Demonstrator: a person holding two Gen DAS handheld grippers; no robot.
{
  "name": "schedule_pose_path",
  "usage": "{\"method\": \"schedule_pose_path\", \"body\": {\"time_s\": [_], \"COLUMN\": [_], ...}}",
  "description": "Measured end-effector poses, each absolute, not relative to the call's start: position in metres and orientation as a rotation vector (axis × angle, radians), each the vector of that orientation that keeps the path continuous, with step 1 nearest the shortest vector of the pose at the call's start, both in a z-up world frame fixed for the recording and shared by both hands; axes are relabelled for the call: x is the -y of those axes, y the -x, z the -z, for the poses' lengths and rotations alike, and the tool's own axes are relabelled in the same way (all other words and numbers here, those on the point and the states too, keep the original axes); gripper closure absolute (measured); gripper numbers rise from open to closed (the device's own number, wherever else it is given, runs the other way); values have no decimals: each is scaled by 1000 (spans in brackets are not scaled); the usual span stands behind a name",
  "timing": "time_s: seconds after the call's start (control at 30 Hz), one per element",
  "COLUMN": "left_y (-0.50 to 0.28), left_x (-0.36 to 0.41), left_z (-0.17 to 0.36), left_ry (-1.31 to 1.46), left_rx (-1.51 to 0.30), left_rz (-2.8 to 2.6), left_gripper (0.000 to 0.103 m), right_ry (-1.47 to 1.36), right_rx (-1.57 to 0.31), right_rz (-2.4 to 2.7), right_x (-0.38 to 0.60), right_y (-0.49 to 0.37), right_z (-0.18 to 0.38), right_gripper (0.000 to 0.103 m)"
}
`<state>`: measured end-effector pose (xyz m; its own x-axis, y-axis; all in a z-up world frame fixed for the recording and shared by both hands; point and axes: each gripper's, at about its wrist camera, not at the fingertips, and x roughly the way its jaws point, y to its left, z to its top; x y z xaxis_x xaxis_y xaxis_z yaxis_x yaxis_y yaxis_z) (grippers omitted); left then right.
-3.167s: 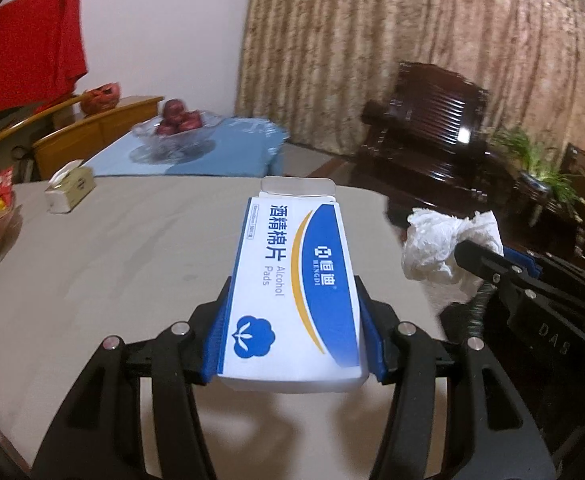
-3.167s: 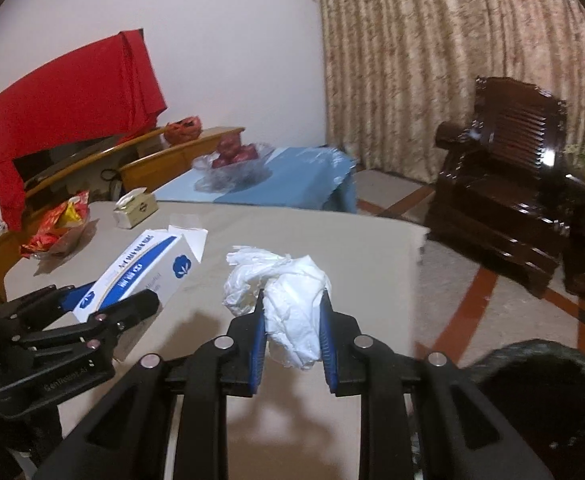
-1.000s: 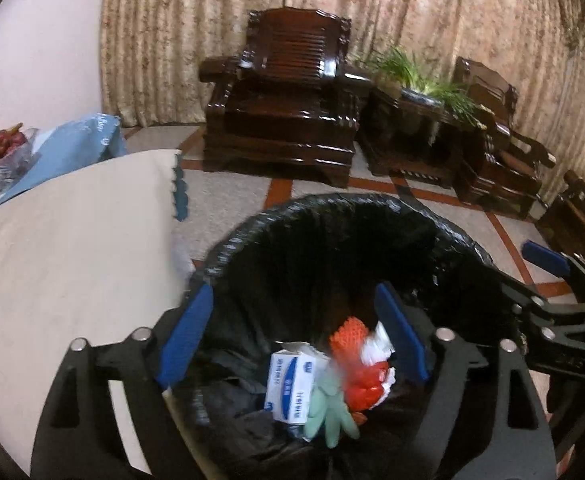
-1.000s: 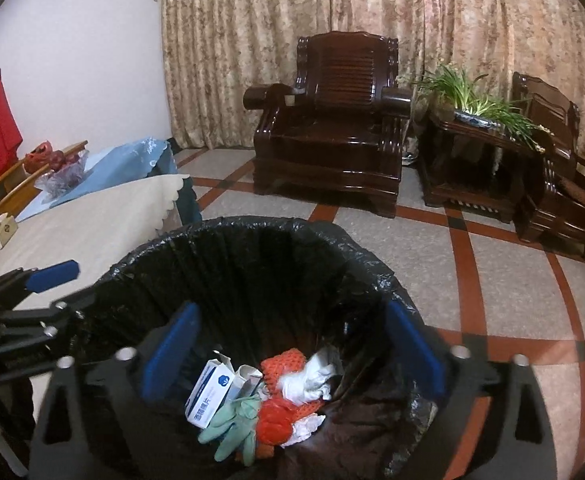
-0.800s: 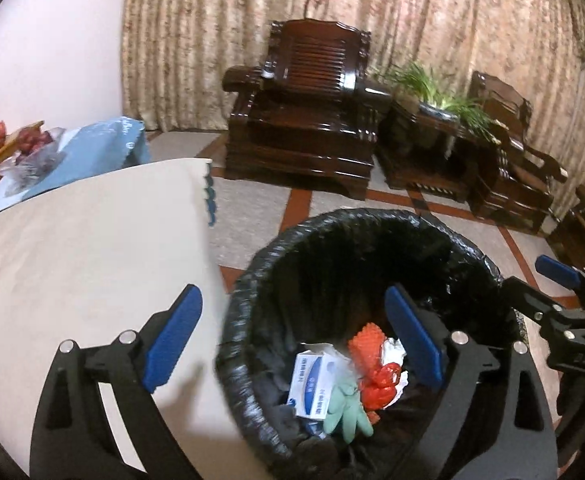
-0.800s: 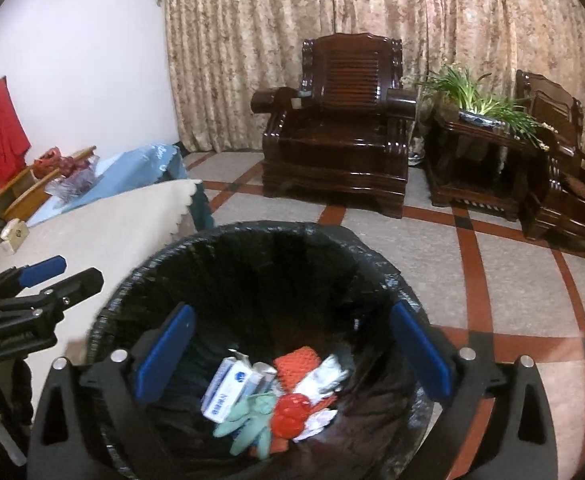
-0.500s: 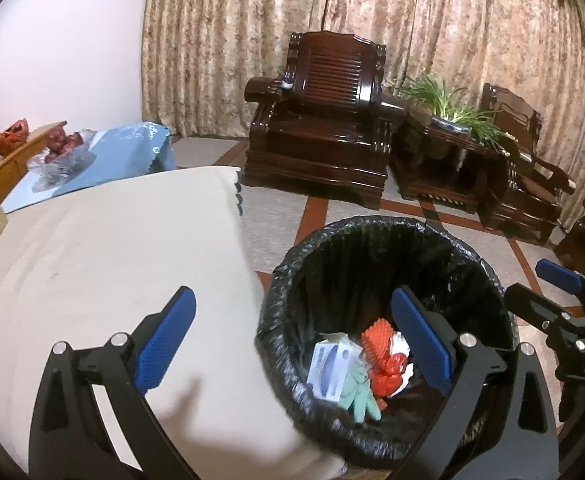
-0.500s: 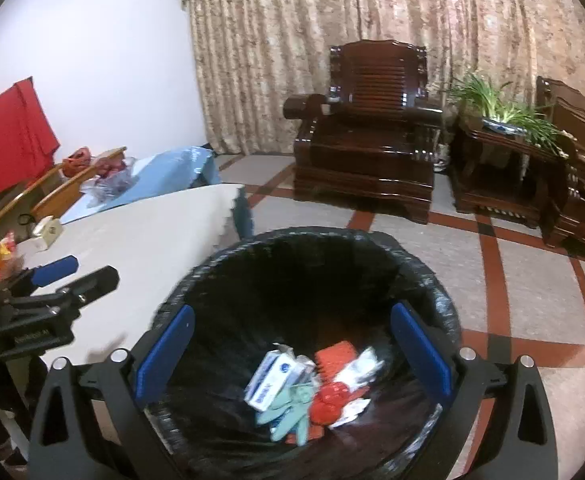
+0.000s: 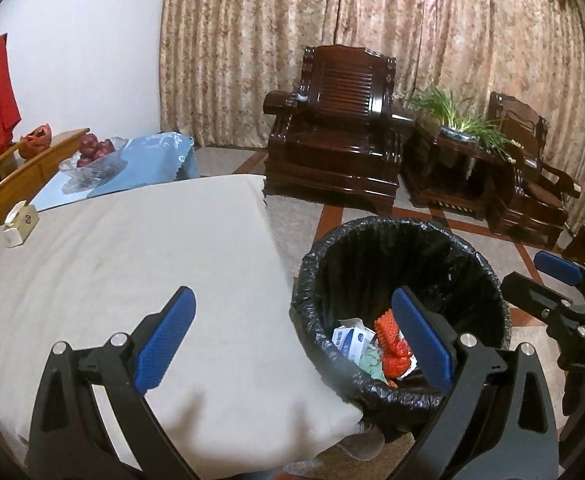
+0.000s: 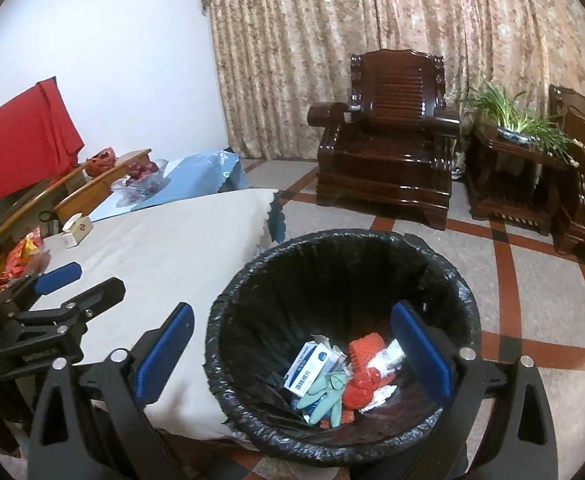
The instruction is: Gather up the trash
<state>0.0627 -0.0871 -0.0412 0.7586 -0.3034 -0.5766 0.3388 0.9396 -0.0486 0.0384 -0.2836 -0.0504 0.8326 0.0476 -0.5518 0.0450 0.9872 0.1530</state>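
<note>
**Trash in the bin, both tools empty**

My left gripper (image 9: 292, 332) and right gripper (image 10: 290, 350) were spread wide, holding nothing. The box (image 10: 307, 367) lay inside the bin (image 10: 252, 276). I judged that a careless swing could catch the bag's rim and tip it.

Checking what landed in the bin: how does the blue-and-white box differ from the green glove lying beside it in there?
The blue-and-white box is rigid, printed and straight-edged; the green glove is soft, plain and limp. The box leans tilted with an end flap open, while the glove sprawls flat, fingers spread, partly over the box's lower end. Both lie at the bottom of the black-lined bin, touching each other.
</note>
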Motion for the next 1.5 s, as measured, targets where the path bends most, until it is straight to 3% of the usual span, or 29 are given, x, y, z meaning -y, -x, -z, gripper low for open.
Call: {"method": "schedule_pose_path", "body": {"time_s": [0.67, 1.5], "left_y": [-30, -23], "left_x": [68, 63], "left_z": [7, 2], "left_ry": [-54, -55], "left_rx": [-531, -505], "left_rz": [321, 319], "left_gripper": [7, 7], "right_ry": [-100, -87], "right_rx": [-515, -497], "right_rz": [-16, -26], "right_x": [262, 253], "right_y": [-19, -14], "right_z": [16, 11], "right_gripper": [6, 6]}}
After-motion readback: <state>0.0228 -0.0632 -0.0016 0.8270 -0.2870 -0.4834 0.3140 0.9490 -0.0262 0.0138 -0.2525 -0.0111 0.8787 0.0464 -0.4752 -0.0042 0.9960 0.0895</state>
